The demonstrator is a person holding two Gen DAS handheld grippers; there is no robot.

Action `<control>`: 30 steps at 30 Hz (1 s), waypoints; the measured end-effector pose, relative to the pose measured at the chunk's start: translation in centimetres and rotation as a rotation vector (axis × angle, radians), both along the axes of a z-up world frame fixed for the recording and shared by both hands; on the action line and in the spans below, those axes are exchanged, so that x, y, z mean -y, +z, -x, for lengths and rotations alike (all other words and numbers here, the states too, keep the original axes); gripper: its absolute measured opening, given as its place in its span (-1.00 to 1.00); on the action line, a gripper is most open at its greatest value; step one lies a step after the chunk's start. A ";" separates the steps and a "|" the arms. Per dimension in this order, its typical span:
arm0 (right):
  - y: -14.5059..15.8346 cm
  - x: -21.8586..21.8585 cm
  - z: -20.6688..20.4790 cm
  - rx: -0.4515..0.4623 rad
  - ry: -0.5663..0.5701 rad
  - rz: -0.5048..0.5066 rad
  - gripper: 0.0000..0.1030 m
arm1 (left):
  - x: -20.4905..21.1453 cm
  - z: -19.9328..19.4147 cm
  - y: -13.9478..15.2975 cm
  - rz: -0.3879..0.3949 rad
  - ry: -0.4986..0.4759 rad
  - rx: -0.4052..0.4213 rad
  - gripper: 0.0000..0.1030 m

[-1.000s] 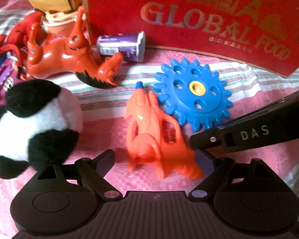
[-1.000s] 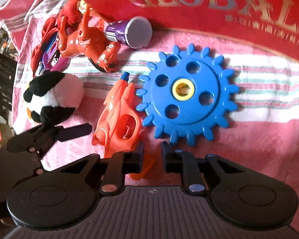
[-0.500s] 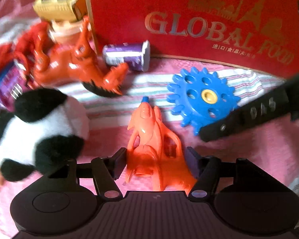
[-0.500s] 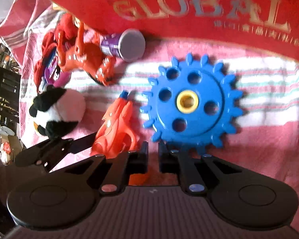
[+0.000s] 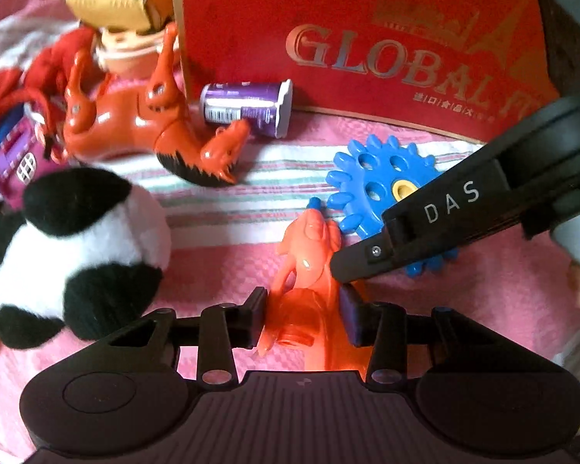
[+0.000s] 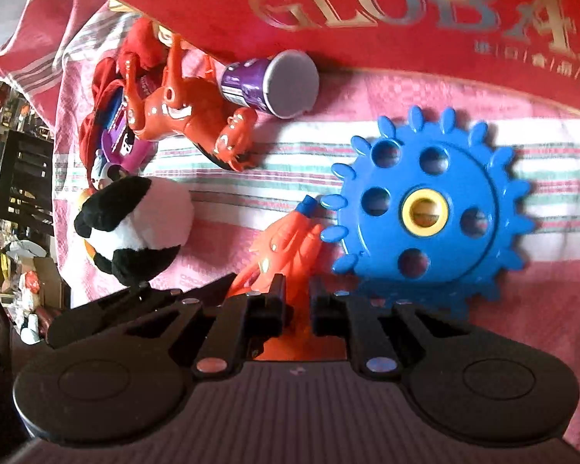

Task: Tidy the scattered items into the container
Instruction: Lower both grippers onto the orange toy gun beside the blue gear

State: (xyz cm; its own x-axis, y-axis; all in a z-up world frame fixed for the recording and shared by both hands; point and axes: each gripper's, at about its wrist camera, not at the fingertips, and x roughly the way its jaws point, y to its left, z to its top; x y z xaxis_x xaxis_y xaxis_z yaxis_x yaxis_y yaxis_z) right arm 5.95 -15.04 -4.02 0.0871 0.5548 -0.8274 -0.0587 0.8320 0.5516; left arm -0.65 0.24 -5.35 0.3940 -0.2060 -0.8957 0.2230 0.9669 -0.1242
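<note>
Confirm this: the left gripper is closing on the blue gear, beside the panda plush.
Not the blue gear. The left wrist view shows the left gripper, whose jaws have just been closing, clamped around the orange toy, beside the panda plush.

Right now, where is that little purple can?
The purple can lies on its side on the striped cloth, against the foot of the red GLOBAL FOOD box, by the head of the upturned orange toy horse.

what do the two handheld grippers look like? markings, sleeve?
Both the left gripper and right gripper are matte black plastic: ribbed body, round pivot discs, silver screws, flat rectangular pads. The right one's side reads "DAS" in white. A light grey sleeve cuff shows behind it.
</note>
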 end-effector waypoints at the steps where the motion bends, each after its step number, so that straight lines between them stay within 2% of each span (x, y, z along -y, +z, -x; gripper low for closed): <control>1: 0.0 -0.1 0.0 -0.005 -0.004 -0.003 -0.65 | -0.2 0.1 0.0 0.012 0.003 -0.003 -0.21; 3: -0.2 0.1 0.0 -0.015 -0.011 -0.008 -0.47 | -0.6 0.1 0.1 0.058 0.012 -0.018 -0.23; 4: -0.4 0.1 -0.1 -0.031 -0.017 -0.009 -0.27 | -0.8 0.1 0.1 0.086 0.016 -0.028 -0.27; 5: -0.5 0.0 -0.1 -0.045 -0.023 -0.010 -0.17 | -0.8 0.1 0.2 0.099 0.019 -0.028 -0.28; 9: -0.2 -0.6 0.1 -0.028 -0.014 0.004 0.03 | 0.0 0.3 0.5 0.077 0.004 -0.017 -0.28; 12: -0.1 -1.2 0.1 -0.019 -0.006 0.022 0.21 | 0.5 0.4 0.9 0.103 -0.011 -0.019 -0.28; 17: -0.5 -1.3 -0.1 -0.037 -0.020 0.031 0.20 | 1.7 0.4 1.1 0.154 -0.050 -0.029 -0.18; 18: -0.7 -1.4 0.0 -0.041 -0.019 0.046 0.19 | 2.1 0.5 1.2 0.148 -0.059 -0.025 -0.16; 20: -0.7 -1.3 0.2 -0.021 -0.028 0.064 0.02 | 2.7 0.7 1.3 0.132 -0.070 -0.015 -0.11; 22: -0.6 -0.8 0.2 -0.018 -0.041 0.054 -0.03 | 2.6 0.6 1.1 0.146 -0.068 -0.023 -0.06; 24: -0.7 -0.4 0.2 -0.022 -0.047 0.040 -0.05 | 2.7 0.7 1.0 0.138 -0.064 -0.025 -0.05; 30: -0.9 0.4 0.1 -0.054 -0.066 0.027 -0.07 | 3.3 1.2 1.0 0.104 -0.087 -0.020 0.17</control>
State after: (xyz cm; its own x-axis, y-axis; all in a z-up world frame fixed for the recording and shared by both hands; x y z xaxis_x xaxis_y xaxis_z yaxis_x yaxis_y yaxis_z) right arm 5.82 -15.46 -4.95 0.0774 0.5270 -0.8464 0.0262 0.8475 0.5301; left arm -1.89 -3.04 -4.35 0.3528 -0.3306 -0.8754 0.3015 0.9258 -0.2281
